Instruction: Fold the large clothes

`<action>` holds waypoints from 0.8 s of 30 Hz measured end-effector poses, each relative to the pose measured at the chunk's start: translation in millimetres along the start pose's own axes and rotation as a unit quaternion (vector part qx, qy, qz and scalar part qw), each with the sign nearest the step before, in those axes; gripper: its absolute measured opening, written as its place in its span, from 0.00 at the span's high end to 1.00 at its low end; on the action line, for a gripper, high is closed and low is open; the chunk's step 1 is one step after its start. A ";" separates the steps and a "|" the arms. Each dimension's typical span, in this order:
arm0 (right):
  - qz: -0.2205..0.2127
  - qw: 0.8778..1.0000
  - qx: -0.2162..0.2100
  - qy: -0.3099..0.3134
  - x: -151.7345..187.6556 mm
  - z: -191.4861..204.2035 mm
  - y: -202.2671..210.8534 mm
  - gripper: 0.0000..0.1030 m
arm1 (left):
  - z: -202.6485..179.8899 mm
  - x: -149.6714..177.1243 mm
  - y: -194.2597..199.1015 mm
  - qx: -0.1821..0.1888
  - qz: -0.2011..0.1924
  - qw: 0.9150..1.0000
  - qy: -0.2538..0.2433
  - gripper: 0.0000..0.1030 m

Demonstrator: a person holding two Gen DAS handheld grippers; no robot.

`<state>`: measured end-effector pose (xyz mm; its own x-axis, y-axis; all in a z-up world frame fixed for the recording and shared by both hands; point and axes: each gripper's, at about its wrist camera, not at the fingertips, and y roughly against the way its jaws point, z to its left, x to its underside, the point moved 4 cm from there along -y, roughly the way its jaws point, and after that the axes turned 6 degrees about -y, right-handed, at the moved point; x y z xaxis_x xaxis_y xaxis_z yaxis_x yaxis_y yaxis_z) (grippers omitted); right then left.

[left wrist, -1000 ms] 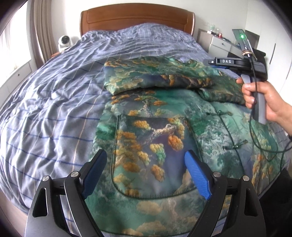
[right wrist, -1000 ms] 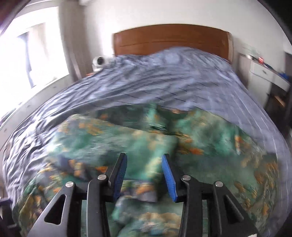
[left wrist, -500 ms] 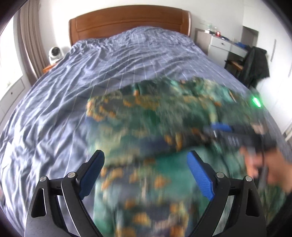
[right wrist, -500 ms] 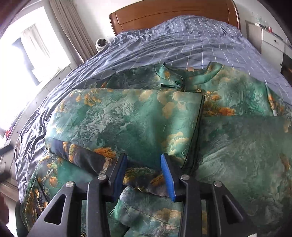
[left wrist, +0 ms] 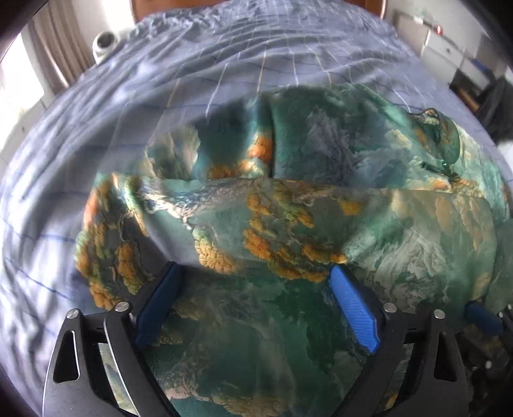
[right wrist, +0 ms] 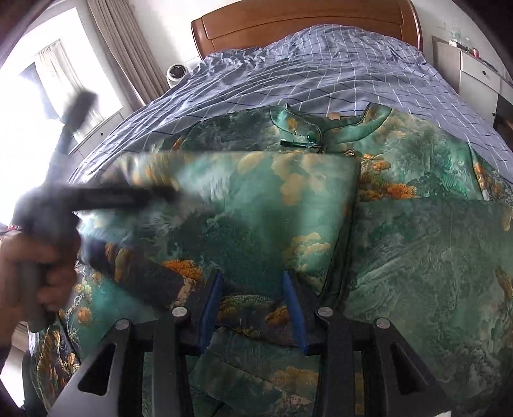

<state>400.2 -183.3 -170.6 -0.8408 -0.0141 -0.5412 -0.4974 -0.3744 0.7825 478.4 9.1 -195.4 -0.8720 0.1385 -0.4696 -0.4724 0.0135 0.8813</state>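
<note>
While the left wrist view was partly motion-blurred, the left gripper showed its blue, ribbed finger pads spread wide, nothing between them, low over the garment. That garment was a glossy, satin-like jacket printed with green mountains and orange-yellow tree clusters, lying on the bed, whose cover was soft, wrinkled blue cloth with a thin grid of lines. A folded sleeve layer crossed the garment's middle with a rumpled, raised edge. A blue fingertip of the other tool peeked in at the lower right of this view. The right wrist view was sharper on the cloth: the right gripper had its pads at a narrow gap with a hem of the folded garment lying between them; whether they pinched it could not be told. Only this view showed the stand collar with knot fastening, the wooden headboard, the curtain, and the blurred left hand gripping its tool's handle at the left.
</note>
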 end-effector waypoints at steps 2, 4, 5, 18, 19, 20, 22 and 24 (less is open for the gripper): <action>0.000 1.000 0.000 0.001 0.6 -0.1 -0.1 0.63 | -0.9 4.4 6.1 0.001 -0.008 1.000 -0.008 0.06; 0.000 1.000 0.001 0.001 0.8 -0.2 -0.5 0.63 | -3.7 9.4 16.3 0.001 -0.003 1.000 -0.011 0.06; 0.000 1.000 0.001 0.002 0.9 -0.2 -0.6 0.63 | -6.0 13.6 22.8 0.008 0.001 1.000 -0.012 0.06; -0.002 1.000 0.004 0.009 1.5 -1.6 -2.6 0.63 | -22.1 42.7 47.4 0.025 0.039 0.999 -0.023 0.05; -0.002 1.000 0.004 0.008 1.4 -2.0 -2.6 0.63 | -21.8 41.2 51.5 0.026 0.034 0.999 -0.021 0.05; -0.002 1.000 0.004 0.008 1.4 -1.5 -2.5 0.63 | -21.9 37.1 58.0 0.026 0.022 0.999 -0.022 0.05; -0.003 1.000 0.003 0.008 1.4 -1.3 -2.1 0.63 | -23.3 27.4 63.8 0.033 0.004 0.999 -0.027 0.05; -0.003 1.000 0.004 0.007 1.6 -1.2 -2.3 0.63 | -23.0 14.3 59.7 0.037 -0.001 0.999 -0.027 0.05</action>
<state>400.3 -183.6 -173.6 -0.8346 -0.0257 -0.5503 -0.5040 -0.3680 0.7814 434.8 -10.9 -150.7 -0.8620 0.1907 -0.4697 -0.4617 0.0872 0.8827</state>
